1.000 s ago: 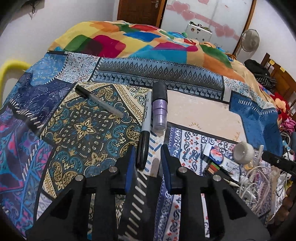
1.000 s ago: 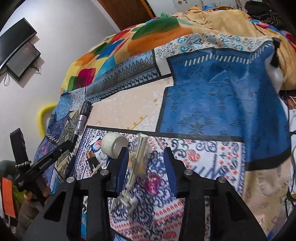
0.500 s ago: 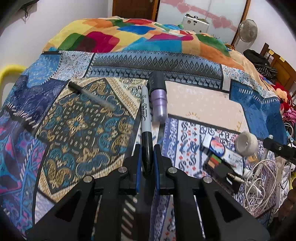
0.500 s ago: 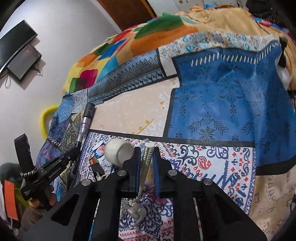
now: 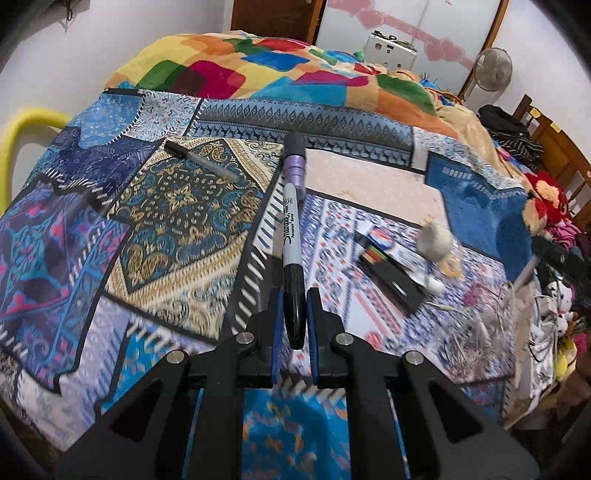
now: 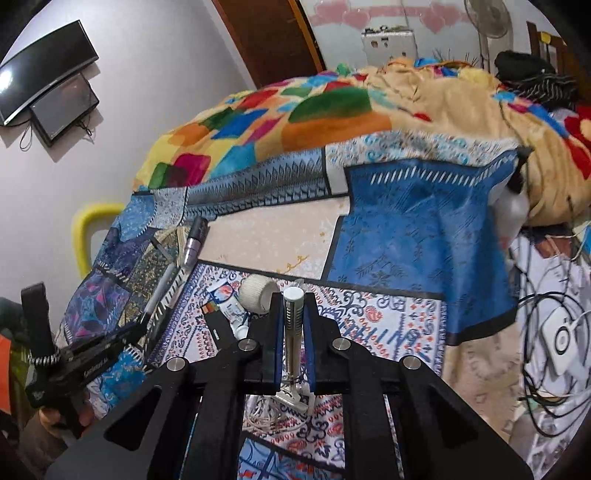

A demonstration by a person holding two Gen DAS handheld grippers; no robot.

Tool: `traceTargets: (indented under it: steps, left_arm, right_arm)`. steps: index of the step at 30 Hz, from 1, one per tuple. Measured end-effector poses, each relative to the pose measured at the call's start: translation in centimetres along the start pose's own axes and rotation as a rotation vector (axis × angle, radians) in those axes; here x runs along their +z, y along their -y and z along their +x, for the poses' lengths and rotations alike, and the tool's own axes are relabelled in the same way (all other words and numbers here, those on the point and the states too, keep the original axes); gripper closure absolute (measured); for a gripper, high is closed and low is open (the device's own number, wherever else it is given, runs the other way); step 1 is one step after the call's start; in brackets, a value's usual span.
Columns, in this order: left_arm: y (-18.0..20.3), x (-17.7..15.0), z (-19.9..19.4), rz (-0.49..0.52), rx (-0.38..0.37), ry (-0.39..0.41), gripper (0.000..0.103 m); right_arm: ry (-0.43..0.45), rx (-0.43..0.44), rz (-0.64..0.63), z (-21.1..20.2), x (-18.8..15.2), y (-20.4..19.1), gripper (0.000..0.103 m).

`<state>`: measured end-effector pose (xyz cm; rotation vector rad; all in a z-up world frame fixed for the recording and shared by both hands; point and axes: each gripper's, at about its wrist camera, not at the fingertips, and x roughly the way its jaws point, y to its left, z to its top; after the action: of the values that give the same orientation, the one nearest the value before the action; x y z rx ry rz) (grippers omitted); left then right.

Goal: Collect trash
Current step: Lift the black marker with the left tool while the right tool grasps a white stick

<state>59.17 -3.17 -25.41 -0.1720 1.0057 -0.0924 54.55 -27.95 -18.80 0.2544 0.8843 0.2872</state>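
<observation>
Room: plain white walls [image 6: 155, 74]. Brown wooden door [image 5: 273, 14] at far end, behind the bed. Bed [image 5: 369, 192] covered in patchwork patterned cloth; multicoloured blanket [image 5: 258, 70] bunched along its far edge. Pedestal fan [image 5: 493, 68] near the far right corner. Wooden chair [image 5: 554, 136] at the bed's right edge. Yellow chair back [image 5: 26, 122] at the left edge. Two dark screens [image 6: 48, 92] mounted on the left wall. Light even, indoor.

A bed [image 5: 369, 192] under a patchwork sheet carries a pen [image 5: 201, 160], purple tube [image 5: 294, 162], tape roll [image 5: 436, 240] and white cables [image 5: 476, 332].
</observation>
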Motion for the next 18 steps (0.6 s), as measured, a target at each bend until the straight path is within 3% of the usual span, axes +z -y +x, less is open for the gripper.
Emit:
traceTargets:
  steps: [8, 18]
  left_arm:
    - [1.6, -2.0, -3.5, 0.003, -0.022, 0.008, 0.092]
    - [5.3, -3.7, -4.2, 0.05, -0.049, -0.004, 0.092]
  right_arm:
    - [0.023, -0.096, -0.11, -2.3, -1.1, -0.8, 0.094]
    - [-0.072, -0.217, -0.14, -0.6, -4.0, 3.1, 0.094]
